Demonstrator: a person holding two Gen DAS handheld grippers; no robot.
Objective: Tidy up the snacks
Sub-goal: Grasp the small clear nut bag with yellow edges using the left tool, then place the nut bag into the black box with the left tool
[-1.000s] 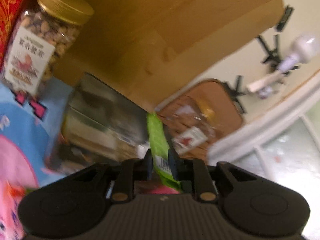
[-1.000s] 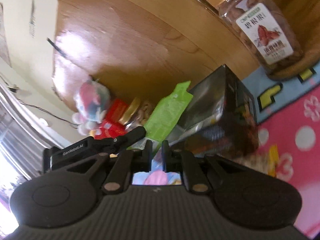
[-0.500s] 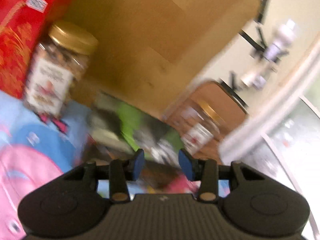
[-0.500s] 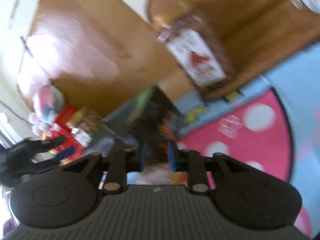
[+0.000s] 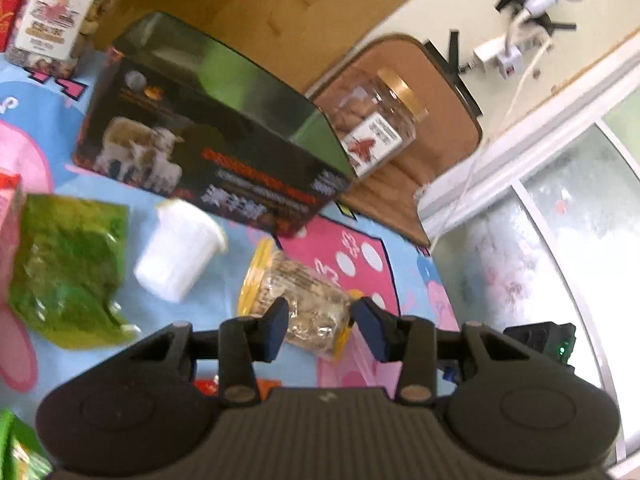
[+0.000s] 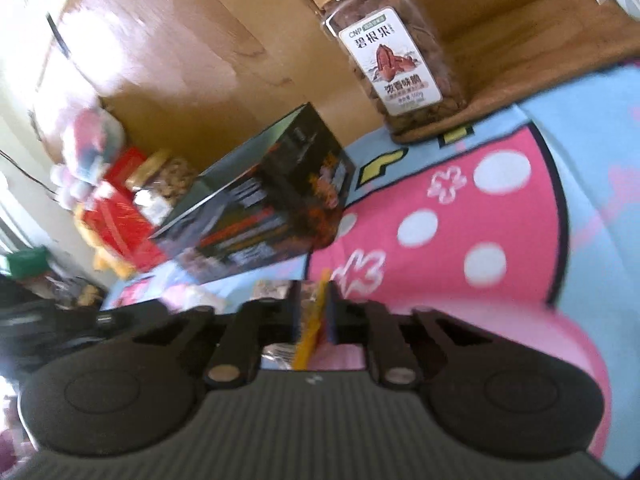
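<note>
My left gripper [image 5: 323, 328] is open, its fingers on either side of a clear snack pack with yellow edges [image 5: 300, 300] lying on the cartoon mat [image 5: 360, 256]. My right gripper [image 6: 314, 316] is narrowly open around the yellow edge of the same pack [image 6: 310, 336]. A black box with sheep on it [image 5: 208, 148] stands behind; it also shows in the right wrist view [image 6: 272, 208]. A green bag [image 5: 68, 272] and a white cup [image 5: 180, 248] lie on the mat to the left.
A gold-lidded nut jar [image 6: 392, 48] stands on a wooden board [image 6: 520, 64]. A second jar [image 5: 56, 12] stands at far left. A red box [image 6: 120, 216] and a plush toy [image 6: 88, 148] sit by the wooden wall. A window [image 5: 560, 232] is at right.
The left gripper let go of the green bag and opened. Both grippers dropped toward the mat and now sit at the yellow-edged snack pack.
</note>
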